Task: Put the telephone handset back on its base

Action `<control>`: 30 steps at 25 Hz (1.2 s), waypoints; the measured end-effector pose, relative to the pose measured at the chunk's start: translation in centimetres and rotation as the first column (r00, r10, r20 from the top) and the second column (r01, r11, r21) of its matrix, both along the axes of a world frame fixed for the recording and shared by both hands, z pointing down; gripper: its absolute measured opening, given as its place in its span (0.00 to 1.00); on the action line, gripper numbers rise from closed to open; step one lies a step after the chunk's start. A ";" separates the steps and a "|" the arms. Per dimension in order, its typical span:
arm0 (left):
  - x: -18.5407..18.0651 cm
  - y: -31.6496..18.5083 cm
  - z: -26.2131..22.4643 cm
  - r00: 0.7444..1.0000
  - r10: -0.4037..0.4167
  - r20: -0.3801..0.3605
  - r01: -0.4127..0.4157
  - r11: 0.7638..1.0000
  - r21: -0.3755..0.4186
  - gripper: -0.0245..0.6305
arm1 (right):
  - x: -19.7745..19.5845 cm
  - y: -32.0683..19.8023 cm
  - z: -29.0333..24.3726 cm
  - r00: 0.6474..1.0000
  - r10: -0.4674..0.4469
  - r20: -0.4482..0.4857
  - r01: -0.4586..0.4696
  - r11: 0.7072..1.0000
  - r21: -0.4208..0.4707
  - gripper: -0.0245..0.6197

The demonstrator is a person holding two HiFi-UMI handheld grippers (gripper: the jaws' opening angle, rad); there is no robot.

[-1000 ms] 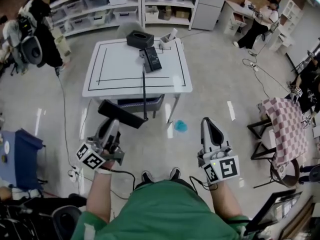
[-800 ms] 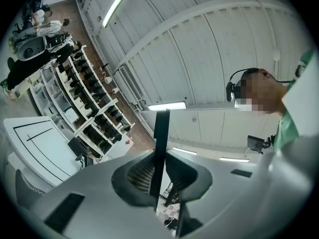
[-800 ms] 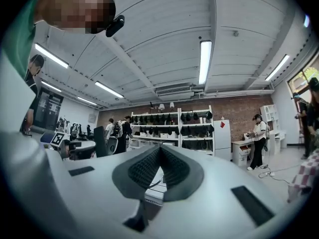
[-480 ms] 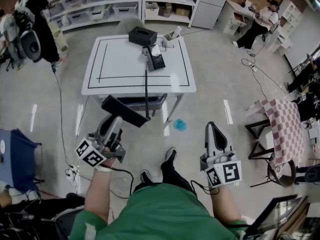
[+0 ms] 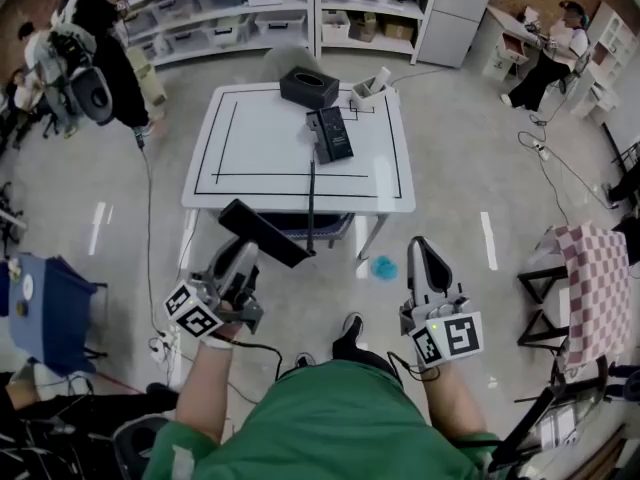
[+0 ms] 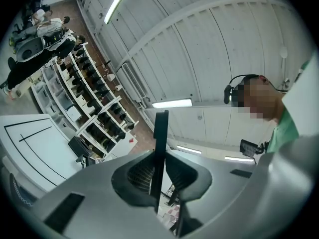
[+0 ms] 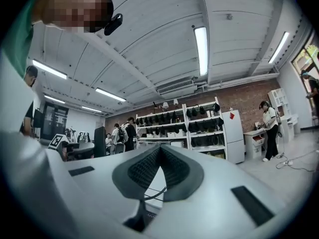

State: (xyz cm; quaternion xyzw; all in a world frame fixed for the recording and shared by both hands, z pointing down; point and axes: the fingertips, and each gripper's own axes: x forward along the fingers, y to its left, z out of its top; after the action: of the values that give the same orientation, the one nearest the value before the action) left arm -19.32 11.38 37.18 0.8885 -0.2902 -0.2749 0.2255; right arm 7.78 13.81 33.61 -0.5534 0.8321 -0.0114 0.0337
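Left gripper (image 5: 243, 255) pinches the black handset (image 5: 266, 234) by its middle, held up over the floor in front of the white table (image 5: 250, 168), well apart from the base (image 5: 329, 134), which lies on the table; a cord (image 5: 311, 193) links handset and base. Right gripper (image 5: 420, 248) is pressed together, holding nothing
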 end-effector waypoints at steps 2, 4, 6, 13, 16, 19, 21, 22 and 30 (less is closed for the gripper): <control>1.2 -1.7 0.2 1.000 -0.003 0.017 0.003 1.000 -0.008 0.16 | 0.8 -2.5 0.6 1.000 -0.021 0.016 0.022 1.000 -0.010 0.07; 2.3 -3.1 0.4 1.000 -0.009 0.025 0.010 1.000 -0.026 0.16 | 1.6 -4.4 1.4 0.998 -0.041 0.037 0.043 0.999 -0.031 0.07; 3.1 -4.1 0.6 1.000 -0.021 0.024 0.022 0.999 -0.045 0.16 | 2.4 -5.9 1.9 0.996 -0.063 0.056 0.065 0.997 -0.047 0.07; 5.7 -8.2 0.7 0.997 -0.076 0.030 0.077 0.995 -0.061 0.16 | 5.6 -11.3 2.2 0.988 -0.120 0.095 0.125 0.991 -0.044 0.07; 6.7 -9.9 0.8 0.996 -0.086 0.040 0.088 0.994 -0.061 0.16 | 6.9 -13.5 2.4 0.986 -0.125 0.107 0.131 0.990 -0.051 0.07; 7.3 -10.9 1.2 0.995 -0.086 0.056 0.090 0.993 -0.074 0.16 | 7.6 -14.6 3.2 0.985 -0.127 0.121 0.137 0.988 -0.077 0.07; 7.3 -11.8 1.4 0.994 -0.088 0.066 0.093 0.993 -0.075 0.16 | 7.6 -15.4 3.5 0.984 -0.132 0.123 0.144 0.986 -0.087 0.07; 7.3 -12.5 1.5 0.994 -0.089 0.070 0.094 0.993 -0.073 0.16 | 7.7 -15.9 3.6 0.984 -0.134 0.122 0.145 0.986 -0.086 0.07; 7.3 -19.8 3.7 0.997 -0.038 0.061 0.045 0.993 -0.111 0.16 | 8.4 -21.1 4.8 0.991 -0.065 0.115 0.079 0.990 -0.121 0.07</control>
State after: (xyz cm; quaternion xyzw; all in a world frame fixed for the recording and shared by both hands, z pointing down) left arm -11.98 -8.39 40.88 0.8759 -0.3300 -0.2367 0.2606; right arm 16.14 -7.32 38.42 -0.5226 0.8461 -0.0953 0.0444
